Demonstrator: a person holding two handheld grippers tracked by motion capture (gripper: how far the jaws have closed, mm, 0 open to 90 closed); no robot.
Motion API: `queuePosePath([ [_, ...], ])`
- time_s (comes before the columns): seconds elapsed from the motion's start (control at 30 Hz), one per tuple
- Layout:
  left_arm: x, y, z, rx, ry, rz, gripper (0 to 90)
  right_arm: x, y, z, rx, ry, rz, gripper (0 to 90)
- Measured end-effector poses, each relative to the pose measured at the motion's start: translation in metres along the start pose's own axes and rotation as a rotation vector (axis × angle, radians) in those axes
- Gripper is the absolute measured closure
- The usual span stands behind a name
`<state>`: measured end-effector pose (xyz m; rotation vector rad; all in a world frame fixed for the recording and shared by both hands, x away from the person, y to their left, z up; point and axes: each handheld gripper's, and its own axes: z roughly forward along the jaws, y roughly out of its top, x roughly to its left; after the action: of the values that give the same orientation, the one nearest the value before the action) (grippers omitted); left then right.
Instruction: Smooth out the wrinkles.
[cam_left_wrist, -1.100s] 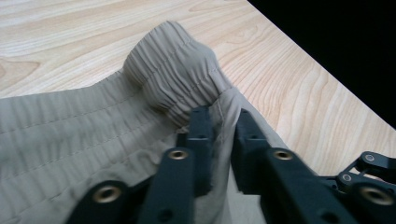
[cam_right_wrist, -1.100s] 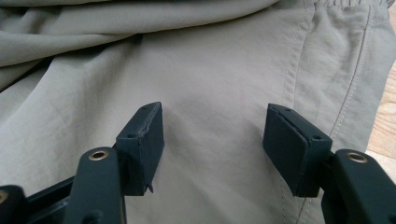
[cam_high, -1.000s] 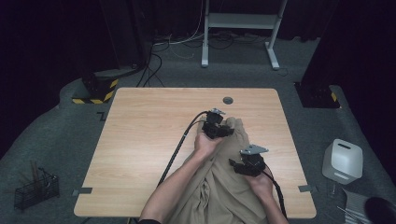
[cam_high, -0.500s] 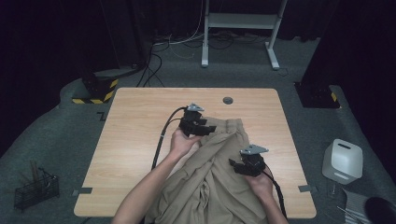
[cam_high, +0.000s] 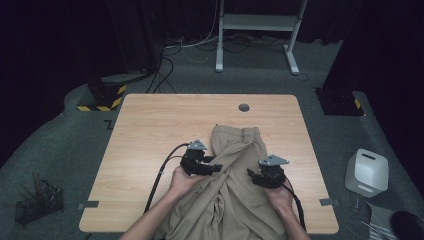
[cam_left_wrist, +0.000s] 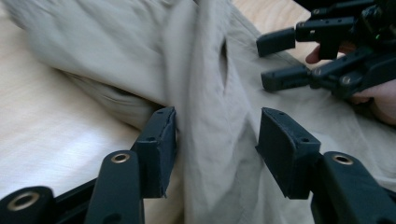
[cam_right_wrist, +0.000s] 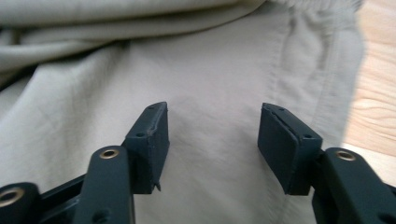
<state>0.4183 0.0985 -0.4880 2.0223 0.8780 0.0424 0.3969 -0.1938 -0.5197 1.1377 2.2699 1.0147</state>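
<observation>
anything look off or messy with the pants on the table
Yes: the tan pants lie rumpled rather than flat. A fold is thrown diagonally across the middle, between the left gripper and the right gripper, and the legs bunch toward the table near edge. Nothing looks torn or spilled.

Both forearms reach forward; left gripper (cam_high: 216, 168) and right gripper (cam_high: 251, 176) face each other, both just closing slightly, still parted.

Overhead plus close cams (shared trousers (cam_high: 235, 170))
</observation>
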Motion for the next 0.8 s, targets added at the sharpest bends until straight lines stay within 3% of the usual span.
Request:
queuePosePath([
  [0.1, -0.007, -0.006, 0.009, -0.012, 0.015, -0.010, 49.7, 0.000, 0.000, -0.009, -0.016, 0.009, 0.016, 45.0],
  [0.23, -0.011, -0.007, 0.027, 0.028, 0.077, -0.011, 51.9, -0.001, -0.009, -0.015, 0.051, 0.002, 0.019, 44.1],
  [0.33, -0.013, -0.008, 0.033, 0.045, 0.102, -0.012, 52.8, 0.001, -0.015, -0.016, 0.037, -0.010, -0.001, 44.1],
  [0.4, -0.015, -0.008, 0.038, 0.067, 0.144, 0.007, 53.3, 0.001, -0.017, -0.016, 0.029, -0.009, -0.003, 44.2],
  [0.47, -0.018, -0.006, 0.042, 0.085, 0.225, 0.064, 55.4, 0.000, -0.015, -0.012, 0.021, 0.014, 0.004, 44.9],
  [0.5, -0.018, -0.006, 0.042, 0.085, 0.225, 0.064, 55.8, 0.000, -0.015, -0.012, 0.021, 0.014, 0.004, 44.9],
  [0.53, -0.018, -0.004, 0.045, 0.091, 0.282, 0.101, 56.0, -0.001, -0.011, -0.008, 0.024, 0.024, 0.000, 44.9],
  [0.57, -0.018, -0.004, 0.045, 0.091, 0.282, 0.101, 56.0, -0.001, -0.011, -0.008, 0.024, 0.024, 0.000, 44.9],
  [0.67, -0.010, -0.001, 0.046, 0.086, 0.308, 0.091, 56.1, -0.002, -0.004, 0.000, 0.024, 0.033, -0.007, 44.9],
  [0.8, 0.012, 0.004, 0.042, 0.088, 0.342, 0.057, 56.4, -0.004, 0.010, 0.017, 0.023, 0.036, -0.011, 44.9],
])
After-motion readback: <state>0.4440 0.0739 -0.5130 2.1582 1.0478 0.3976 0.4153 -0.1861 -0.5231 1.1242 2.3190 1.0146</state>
